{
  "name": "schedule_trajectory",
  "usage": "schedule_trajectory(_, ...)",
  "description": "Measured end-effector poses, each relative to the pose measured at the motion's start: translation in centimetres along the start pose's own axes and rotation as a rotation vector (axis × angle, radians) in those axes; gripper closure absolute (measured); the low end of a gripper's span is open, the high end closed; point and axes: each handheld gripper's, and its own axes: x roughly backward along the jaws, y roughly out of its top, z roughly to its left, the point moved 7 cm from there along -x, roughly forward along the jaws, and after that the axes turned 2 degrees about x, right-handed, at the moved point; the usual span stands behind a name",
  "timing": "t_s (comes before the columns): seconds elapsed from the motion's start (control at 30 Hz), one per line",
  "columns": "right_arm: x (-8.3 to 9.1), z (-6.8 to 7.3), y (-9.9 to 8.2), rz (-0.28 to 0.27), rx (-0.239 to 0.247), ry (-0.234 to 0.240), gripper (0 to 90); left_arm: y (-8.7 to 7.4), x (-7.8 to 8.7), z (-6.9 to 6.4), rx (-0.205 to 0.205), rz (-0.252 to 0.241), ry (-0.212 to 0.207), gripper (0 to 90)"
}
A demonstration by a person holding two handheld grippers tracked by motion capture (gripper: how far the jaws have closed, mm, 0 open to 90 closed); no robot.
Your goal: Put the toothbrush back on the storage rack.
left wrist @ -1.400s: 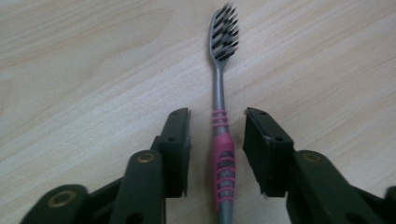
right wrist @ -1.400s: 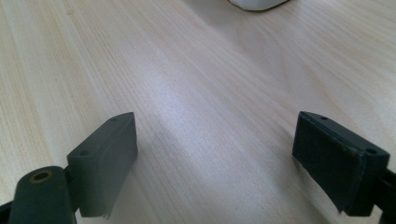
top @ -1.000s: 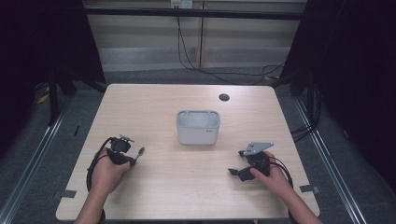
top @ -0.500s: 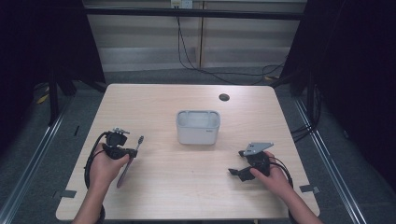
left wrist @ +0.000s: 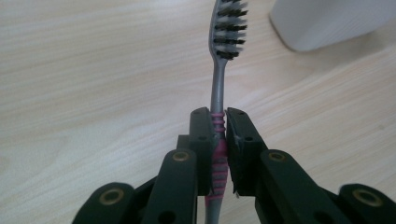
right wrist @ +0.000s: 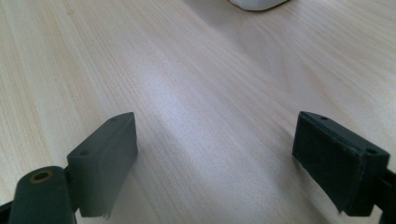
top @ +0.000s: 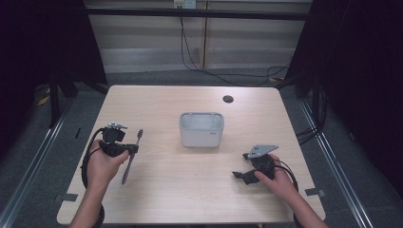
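Observation:
A grey toothbrush (left wrist: 218, 88) with a pink ribbed grip sits clamped between the jaws of my left gripper (left wrist: 218, 122), its bristle head pointing away toward the white bin. From above, the toothbrush (top: 133, 151) is lifted off the table at the left, held by that gripper (top: 130, 149) in the person's hand. A white rectangular bin (top: 201, 129) stands at the table's centre. My right gripper (top: 239, 175) rests low over the wood at the right, jaws wide apart with nothing between them (right wrist: 215, 154).
A small dark round hole (top: 228, 99) marks the table's back right. Black cables trail from both grippers. Dark curtains and metal rails flank the wooden table (top: 190, 190).
My left gripper has risen and shifted toward the centre, carrying the toothbrush, whose head has swung to point away. The right gripper has stayed put.

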Motion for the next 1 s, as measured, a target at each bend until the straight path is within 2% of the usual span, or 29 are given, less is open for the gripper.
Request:
schedule_trajectory(0.37,0.0,0.0,0.0,0.0,0.0,0.0,13.6,1.8,1.0,-0.8,0.011,-0.082,-0.037,81.5)
schedule_trajectory(0.47,0.0,0.0,0.0,0.0,0.0,0.0,13.6,2.8,1.2,-1.4,0.016,-0.127,-0.05,81.4)
schedule_trajectory(0.97,0.0,0.0,0.0,0.0,0.0,0.0,13.6,5.7,1.9,-3.1,0.018,-0.244,-0.068,81.4)
schedule_trajectory(1.0,0.0,0.0,0.0,0.0,0.0,0.0,13.6,6.0,2.0,-3.3,0.021,-0.262,-0.074,81.4)
